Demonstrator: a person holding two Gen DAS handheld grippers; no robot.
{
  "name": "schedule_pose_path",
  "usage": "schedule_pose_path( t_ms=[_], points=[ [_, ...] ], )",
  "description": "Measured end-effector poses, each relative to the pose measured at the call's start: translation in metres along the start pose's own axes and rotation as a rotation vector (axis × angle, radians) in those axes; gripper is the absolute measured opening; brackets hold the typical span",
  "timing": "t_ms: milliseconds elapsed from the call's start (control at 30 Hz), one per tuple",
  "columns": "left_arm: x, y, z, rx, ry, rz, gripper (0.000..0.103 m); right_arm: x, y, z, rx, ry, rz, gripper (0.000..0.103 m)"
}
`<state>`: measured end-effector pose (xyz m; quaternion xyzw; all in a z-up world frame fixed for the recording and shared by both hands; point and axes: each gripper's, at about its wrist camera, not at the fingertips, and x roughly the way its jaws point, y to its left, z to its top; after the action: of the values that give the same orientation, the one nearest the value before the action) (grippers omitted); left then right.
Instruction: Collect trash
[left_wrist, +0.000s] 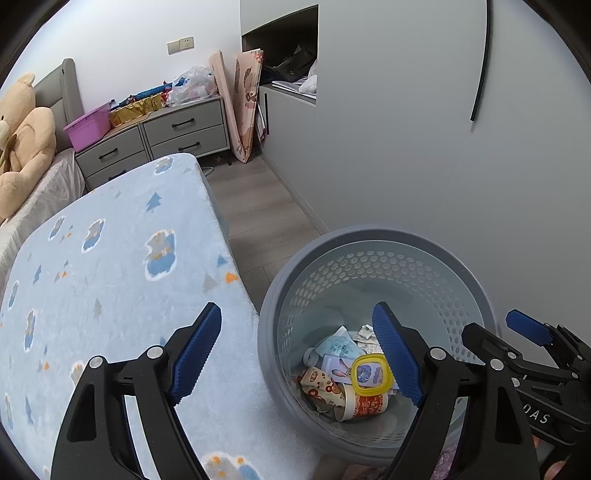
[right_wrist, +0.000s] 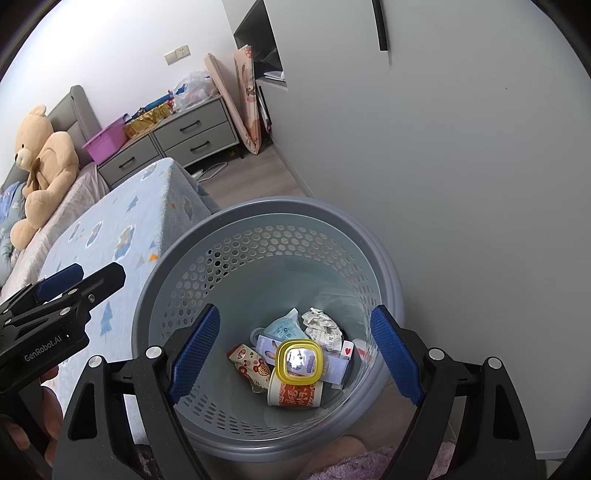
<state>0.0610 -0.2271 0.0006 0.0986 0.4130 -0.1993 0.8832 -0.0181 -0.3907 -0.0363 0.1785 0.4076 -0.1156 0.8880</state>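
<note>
Now: left gripper (left_wrist: 297, 350) wide, empty, over bed edge (left_wrist: 122, 258) and bin rim. Right gripper (right_wrist: 295, 354) wide, empty, above grey perforated waste bin (right_wrist: 229, 229). Trash at bin bottom: yellow-rimmed lid (right_wrist: 299, 360) on paper cup (right_wrist: 295, 395), crumpled paper (right_wrist: 323, 326), snack wrapper (right_wrist: 249, 360).
</note>
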Motion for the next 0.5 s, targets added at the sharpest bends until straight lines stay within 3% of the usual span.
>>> schedule_pose_path(
  t_ms=[500],
  points=[
    [-0.0014,-0.0026,-0.0006,0.012,-0.002,0.001,0.08,-0.0005,0.0008,-0.0001,-0.001,0.0,-0.001,0.082]
  ],
)
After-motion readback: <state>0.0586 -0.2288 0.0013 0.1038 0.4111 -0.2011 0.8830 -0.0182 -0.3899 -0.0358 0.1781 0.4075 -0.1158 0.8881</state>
